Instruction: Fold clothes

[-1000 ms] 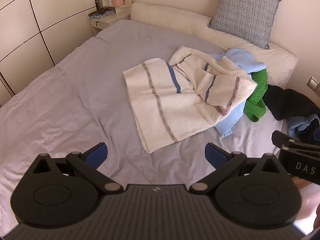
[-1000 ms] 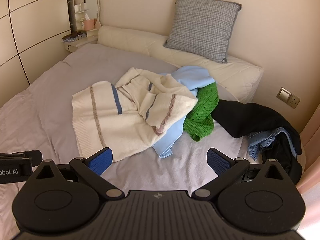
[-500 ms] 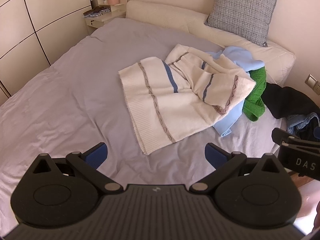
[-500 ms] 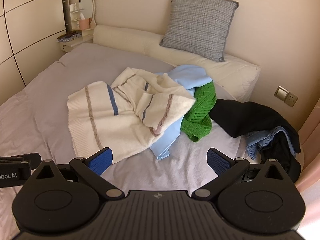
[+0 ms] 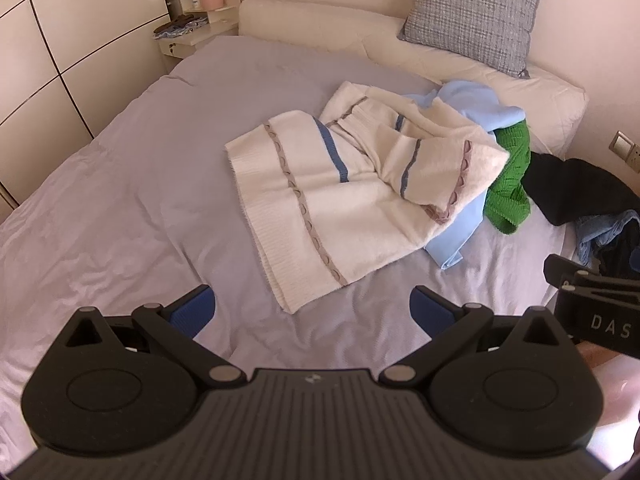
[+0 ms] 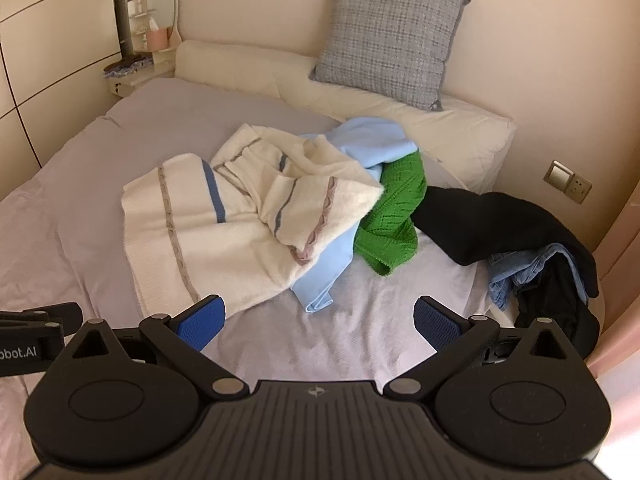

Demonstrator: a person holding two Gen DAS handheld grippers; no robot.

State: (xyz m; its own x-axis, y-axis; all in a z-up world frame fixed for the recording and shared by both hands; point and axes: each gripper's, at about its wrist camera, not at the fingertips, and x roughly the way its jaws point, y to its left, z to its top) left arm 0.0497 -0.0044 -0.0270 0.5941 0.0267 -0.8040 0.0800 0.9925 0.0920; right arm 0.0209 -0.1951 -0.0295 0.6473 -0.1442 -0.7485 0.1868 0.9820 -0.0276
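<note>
A cream knit sweater [image 5: 340, 204] [image 6: 224, 224] with blue and taupe stripes lies crumpled on the lilac bed sheet [image 5: 140, 184] [image 6: 360, 320]. Under its right side are a light blue garment [image 5: 460, 236] [image 6: 360, 148] and a green knit [image 5: 510, 184] [image 6: 396, 216]. A black garment [image 5: 576, 188] [image 6: 492, 220] and denim [image 6: 524, 268] lie further right. My left gripper [image 5: 312, 308] is open and empty, hovering just short of the sweater's near hem. My right gripper [image 6: 319, 318] is open too, above bare sheet near the blue garment's tip.
A grey checked cushion [image 6: 388, 40] leans on the cream headboard bolster [image 5: 400, 44]. A small shelf with a mirror and pink cup [image 6: 154, 40] stands at the back left beside wardrobe panels [image 5: 60, 60]. A wall socket [image 6: 568, 182] sits right of the bed.
Both grippers have moved a little forward and lower toward the clothes pile; the sweater looms slightly larger. Nothing on the bed has shifted, and both grippers stay open.
</note>
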